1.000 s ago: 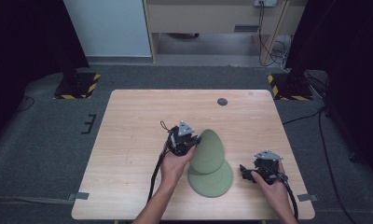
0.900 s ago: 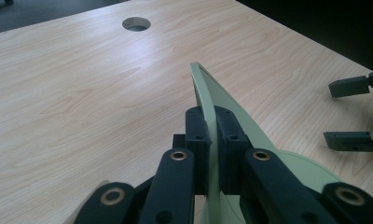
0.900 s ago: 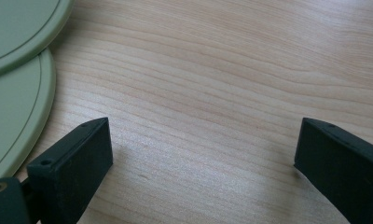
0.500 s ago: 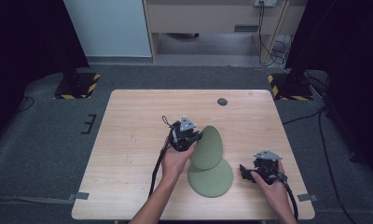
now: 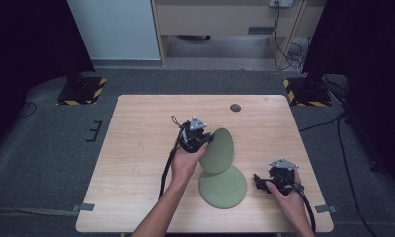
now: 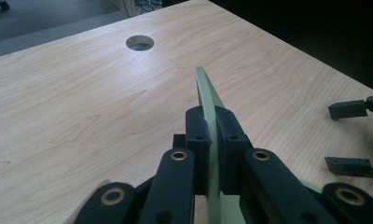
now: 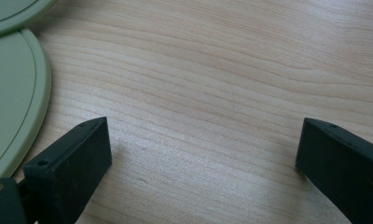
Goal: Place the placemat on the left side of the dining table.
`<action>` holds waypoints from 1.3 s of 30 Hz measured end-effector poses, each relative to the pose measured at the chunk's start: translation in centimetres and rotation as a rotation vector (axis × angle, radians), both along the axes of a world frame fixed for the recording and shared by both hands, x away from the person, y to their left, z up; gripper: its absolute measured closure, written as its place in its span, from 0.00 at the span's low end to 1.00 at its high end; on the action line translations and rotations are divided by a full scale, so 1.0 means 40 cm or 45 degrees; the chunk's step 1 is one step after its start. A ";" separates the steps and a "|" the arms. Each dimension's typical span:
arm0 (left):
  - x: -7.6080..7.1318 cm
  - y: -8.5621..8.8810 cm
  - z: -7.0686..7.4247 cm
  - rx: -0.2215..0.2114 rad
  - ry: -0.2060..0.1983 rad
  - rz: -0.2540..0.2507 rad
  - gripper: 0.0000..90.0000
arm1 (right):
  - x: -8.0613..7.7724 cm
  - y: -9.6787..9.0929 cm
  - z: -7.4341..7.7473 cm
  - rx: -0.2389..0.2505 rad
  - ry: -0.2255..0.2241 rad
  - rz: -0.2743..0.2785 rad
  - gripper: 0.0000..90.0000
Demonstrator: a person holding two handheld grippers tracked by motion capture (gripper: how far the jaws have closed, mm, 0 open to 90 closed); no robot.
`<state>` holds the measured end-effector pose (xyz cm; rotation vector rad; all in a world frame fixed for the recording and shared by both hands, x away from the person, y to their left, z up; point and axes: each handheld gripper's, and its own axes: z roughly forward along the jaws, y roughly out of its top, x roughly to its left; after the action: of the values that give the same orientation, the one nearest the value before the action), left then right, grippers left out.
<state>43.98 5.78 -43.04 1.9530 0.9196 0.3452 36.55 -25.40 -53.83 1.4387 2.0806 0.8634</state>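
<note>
A green plate (image 5: 224, 187) lies flat on the wooden table (image 5: 136, 148) near its front edge. A second green plate (image 5: 219, 150) stands tilted on edge above it, its lower rim close to the flat one. My left gripper (image 5: 205, 141) is shut on this plate's left rim; in the left gripper view the jaws (image 6: 211, 135) pinch the thin plate (image 6: 204, 88) edge-on. My right gripper (image 5: 259, 181) rests open on the table just right of the flat plate, nothing between its fingers (image 7: 68, 163). The flat plate's rim (image 7: 12, 102) lies to their left.
A round cable hole (image 5: 235, 107) sits in the table's far side, also in the left gripper view (image 6: 140, 42). The right gripper's open fingers (image 6: 348, 109) show at that view's right. Bare wood spreads over the table's left half. Grey floor surrounds the table.
My left gripper has risen a little and moved away from the person, tipping the held plate further up off the flat one. The right gripper has stayed put.
</note>
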 end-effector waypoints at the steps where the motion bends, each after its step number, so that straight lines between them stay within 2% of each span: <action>1: 0.002 -0.001 0.000 -0.006 0.002 0.004 0.95 | 0.000 0.000 0.000 -0.001 -0.001 -0.001 0.04; 13: 0.014 -0.002 0.022 -0.044 -0.001 0.004 0.95 | -0.001 0.001 0.000 0.004 0.004 -0.002 0.04; 21: 0.020 0.000 0.043 -0.041 -0.018 0.012 0.95 | -0.001 0.001 0.000 0.005 0.005 -0.002 0.04; 28: 0.032 0.019 0.056 -0.087 -0.011 0.066 0.95 | -0.001 0.001 0.000 0.005 0.006 -0.002 0.04; 33: 0.037 0.023 0.065 -0.043 -0.027 0.121 0.95 | 0.000 0.001 0.000 0.007 0.007 -0.002 0.04; 39: 0.045 0.045 0.071 -0.031 -0.041 0.184 0.95 | 0.000 0.000 0.000 0.008 0.009 -0.003 0.04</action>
<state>45.77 7.59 -40.19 1.8579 1.0424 0.4453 36.56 -25.38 -53.84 1.4490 2.0829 0.8661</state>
